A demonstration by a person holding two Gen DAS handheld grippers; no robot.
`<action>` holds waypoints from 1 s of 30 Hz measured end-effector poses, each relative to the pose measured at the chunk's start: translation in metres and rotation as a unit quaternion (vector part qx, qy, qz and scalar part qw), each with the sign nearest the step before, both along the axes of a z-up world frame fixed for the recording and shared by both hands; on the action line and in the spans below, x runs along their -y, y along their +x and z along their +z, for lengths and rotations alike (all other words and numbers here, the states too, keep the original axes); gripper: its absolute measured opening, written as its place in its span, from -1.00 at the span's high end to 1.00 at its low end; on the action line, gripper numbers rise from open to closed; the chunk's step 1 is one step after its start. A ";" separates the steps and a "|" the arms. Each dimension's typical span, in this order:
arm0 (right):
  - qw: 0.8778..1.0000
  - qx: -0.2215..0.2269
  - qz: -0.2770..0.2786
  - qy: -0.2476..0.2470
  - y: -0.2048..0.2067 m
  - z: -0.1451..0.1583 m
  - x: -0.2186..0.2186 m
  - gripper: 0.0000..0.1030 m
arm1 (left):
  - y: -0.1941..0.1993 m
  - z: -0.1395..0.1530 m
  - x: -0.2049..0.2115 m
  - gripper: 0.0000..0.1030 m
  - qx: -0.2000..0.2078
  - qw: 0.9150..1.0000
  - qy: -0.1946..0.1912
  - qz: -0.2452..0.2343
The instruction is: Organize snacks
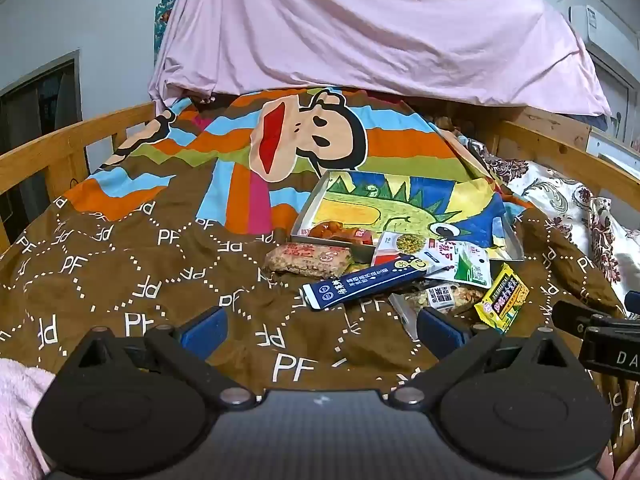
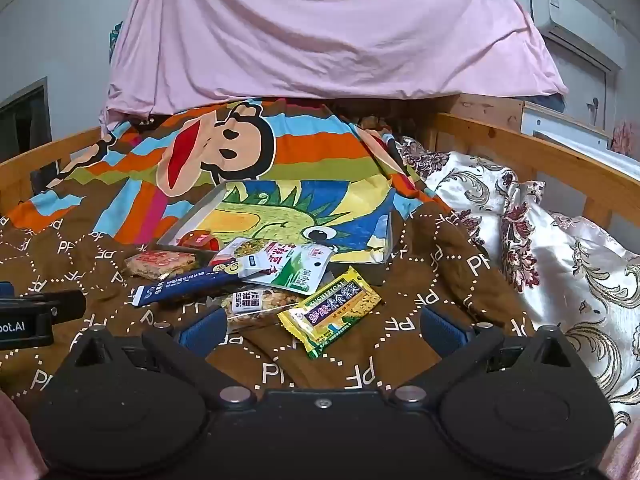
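Several snack packets lie heaped on a brown patterned blanket (image 1: 132, 264): a long dark blue packet (image 1: 368, 284), a brown cracker bar (image 1: 308, 260), a white and green packet (image 1: 460, 262), a clear packet of nuts (image 1: 444, 298) and a yellow packet (image 1: 504, 296). Behind them a shallow grey box (image 1: 310, 204) with a dinosaur picture holds a red snack (image 1: 340, 232) in its near corner. My left gripper (image 1: 322, 332) is open over bare blanket, short of the heap. My right gripper (image 2: 322, 330) is open, and the yellow packet (image 2: 332, 312) lies just ahead between its fingers, untouched.
Wooden bed rails (image 1: 60, 148) (image 2: 540, 160) run along both sides. A pink sheet (image 2: 320, 32) hangs behind the bed. A floral quilt (image 2: 560, 260) is bunched at the right. The other gripper's finger (image 2: 44, 304) shows at the left edge of the right wrist view.
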State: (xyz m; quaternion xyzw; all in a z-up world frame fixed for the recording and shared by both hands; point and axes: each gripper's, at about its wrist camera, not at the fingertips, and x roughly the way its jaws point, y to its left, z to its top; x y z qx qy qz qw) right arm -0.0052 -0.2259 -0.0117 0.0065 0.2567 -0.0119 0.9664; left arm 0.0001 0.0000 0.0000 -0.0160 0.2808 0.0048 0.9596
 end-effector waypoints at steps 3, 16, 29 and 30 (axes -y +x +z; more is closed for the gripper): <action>1.000 -0.002 -0.001 0.000 0.000 0.000 0.000 -0.99 | 0.000 0.000 0.000 -0.99 0.000 1.000 -0.001 -0.001; 1.000 -0.008 -0.003 0.003 0.000 -0.002 0.001 -0.99 | -0.001 0.000 0.000 -0.99 0.001 1.000 -0.001 -0.002; 1.000 -0.008 -0.003 0.004 0.001 -0.001 0.002 -0.99 | -0.001 -0.001 -0.002 -0.99 -0.003 1.000 -0.003 -0.003; 1.000 -0.008 -0.003 0.004 0.001 -0.001 0.002 -0.99 | -0.001 -0.001 -0.002 -0.99 -0.003 1.000 -0.003 -0.003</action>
